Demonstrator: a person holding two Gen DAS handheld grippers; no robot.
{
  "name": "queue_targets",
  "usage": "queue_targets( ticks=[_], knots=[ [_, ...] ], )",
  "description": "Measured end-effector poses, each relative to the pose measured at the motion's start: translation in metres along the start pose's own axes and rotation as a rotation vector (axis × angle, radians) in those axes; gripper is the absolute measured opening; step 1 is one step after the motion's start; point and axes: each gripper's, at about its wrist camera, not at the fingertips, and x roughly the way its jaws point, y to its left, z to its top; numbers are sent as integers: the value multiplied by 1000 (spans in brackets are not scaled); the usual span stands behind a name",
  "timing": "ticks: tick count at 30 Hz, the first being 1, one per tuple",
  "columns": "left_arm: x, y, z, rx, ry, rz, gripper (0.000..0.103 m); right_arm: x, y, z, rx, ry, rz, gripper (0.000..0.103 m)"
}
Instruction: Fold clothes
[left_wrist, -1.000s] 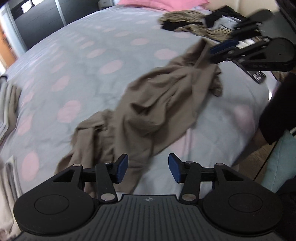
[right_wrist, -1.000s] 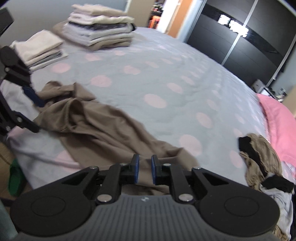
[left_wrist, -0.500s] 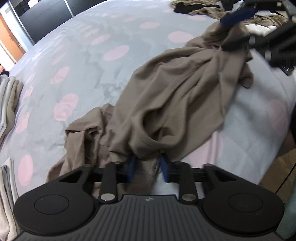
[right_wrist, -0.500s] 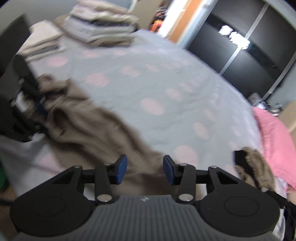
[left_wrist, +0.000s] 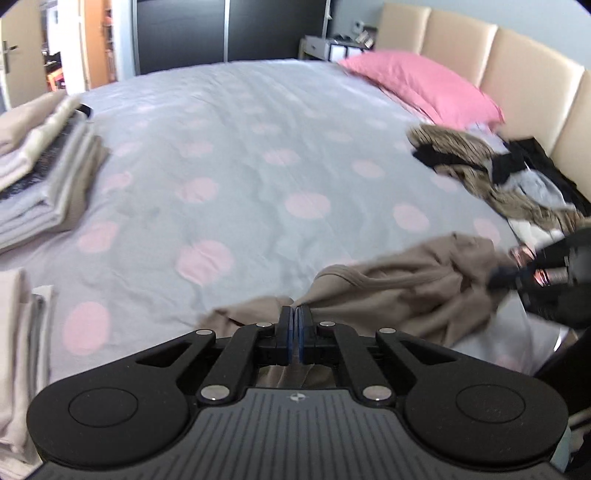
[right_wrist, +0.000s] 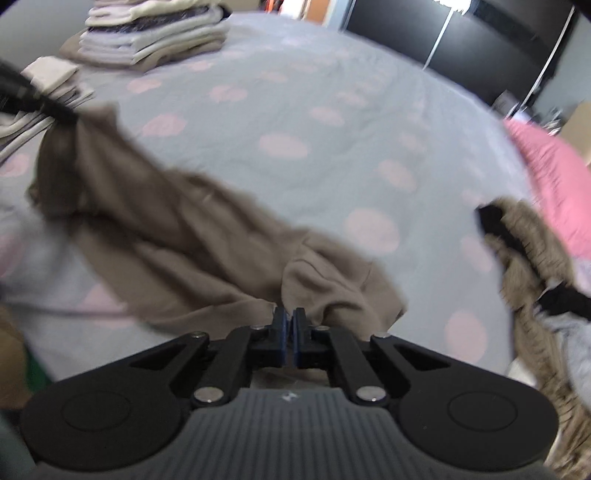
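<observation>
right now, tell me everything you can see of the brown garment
The brown garment is a plain taupe, soft knit-looking piece, unfolded and crumpled in long wrinkles. It is strung out across the near edge of the bed, partly lifted. The left hand-held gripper is shut on one end and the right hand-held gripper on the other. A ribbed hem or band shows near the left grip.

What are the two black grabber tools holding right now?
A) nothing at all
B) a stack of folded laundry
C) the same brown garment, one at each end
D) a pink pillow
C: the left gripper and the right gripper are each pinched shut on the brown garment, which stretches between them across the dotted bedspread.
</observation>
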Motion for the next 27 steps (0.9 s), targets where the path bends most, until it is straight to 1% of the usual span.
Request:
queue_targets(
  ticks=[3,5,8,10,11,14,16,17,19,23,27],
  knots=[
    [-5,9,1,-25,-15,21,1,1,5,-11,1,73,91,3],
    [-5,14,0,-33,-10,42,1,6,12,-20,-30,121,107,3],
    [-3,22,-4,-36,7,88,1,12,10,-34,-29,177,104,3],
    [-1,28,-6,-46,22,112,1,11,0,-40,17,179,81,3],
    [0,31,-7,-53,31,121,1,9,-9,-41,60,168,68,3],
    [4,35,-10,-58,55,143,1,-6,-44,-45,244,93,17,3],
    [6,33,-12,-43,72,138,1,-16,-64,-47,339,37,-24,3],
    [8,31,-14,-33,81,132,1,-20,-69,-47,367,17,-39,3],
    [10,23,-17,-3,104,100,1,-23,-70,-46,365,-3,-50,3],
    [12,3,-27,57,151,4,1,-23,-55,-41,297,-4,-46,4],
    [14,-18,-37,113,190,-56,0,-24,-60,-30,281,-22,-36,6]
  ],
)
